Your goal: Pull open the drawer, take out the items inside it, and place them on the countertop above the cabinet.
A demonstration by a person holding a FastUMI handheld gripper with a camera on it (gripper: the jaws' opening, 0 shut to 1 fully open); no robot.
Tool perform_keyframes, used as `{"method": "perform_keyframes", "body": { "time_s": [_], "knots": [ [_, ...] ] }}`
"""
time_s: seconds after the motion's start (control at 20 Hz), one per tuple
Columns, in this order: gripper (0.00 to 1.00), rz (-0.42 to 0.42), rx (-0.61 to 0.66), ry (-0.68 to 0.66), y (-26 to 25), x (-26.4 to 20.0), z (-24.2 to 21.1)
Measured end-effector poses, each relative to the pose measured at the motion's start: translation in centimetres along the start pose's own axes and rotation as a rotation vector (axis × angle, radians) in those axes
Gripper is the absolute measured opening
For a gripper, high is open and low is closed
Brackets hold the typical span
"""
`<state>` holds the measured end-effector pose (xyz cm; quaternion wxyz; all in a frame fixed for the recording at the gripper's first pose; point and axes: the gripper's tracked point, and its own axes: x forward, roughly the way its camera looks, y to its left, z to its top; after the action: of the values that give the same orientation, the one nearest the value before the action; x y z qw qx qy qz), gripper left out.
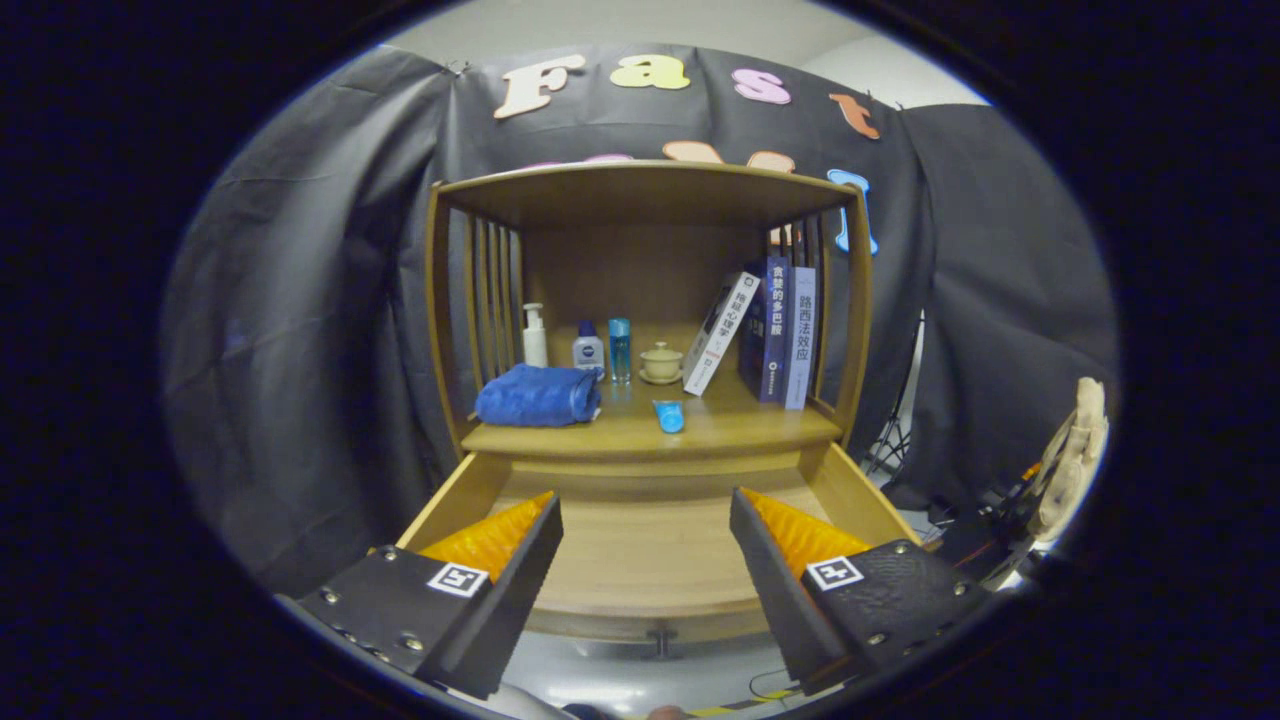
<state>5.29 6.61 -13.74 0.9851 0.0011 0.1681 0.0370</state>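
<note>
Your tool stands wide open, its two fingers spread well apart with nothing between them and touching nothing. Both fingers hang over the drawer, which is pulled out toward you; the stretch of its wooden floor you can see between the fingers is bare. Beyond the fingers, the desk above the drawer carries a small blue tube lying near its front edge, a folded blue towel to the left, and behind them a pump bottle, two small bottles, a lidded cup and several books, one of them leaning.
</note>
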Motion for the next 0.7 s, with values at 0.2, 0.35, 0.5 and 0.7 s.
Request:
{"method": "perform_keyframes", "body": {
  "time_s": [0.2, 0.35, 0.5, 0.7],
  "knots": [
    [1.00, -0.030, 0.015, -0.017, -0.6, -1.6, -3.0],
    [1.00, -0.022, 0.039, -0.005, -0.3, -1.5, -5.3],
    [1.00, -0.021, 0.037, -0.017, -0.1, -1.0, -6.7],
    [1.00, -0.022, 0.051, -0.012, 0.3, 0.0, -9.6]
  ]
}}
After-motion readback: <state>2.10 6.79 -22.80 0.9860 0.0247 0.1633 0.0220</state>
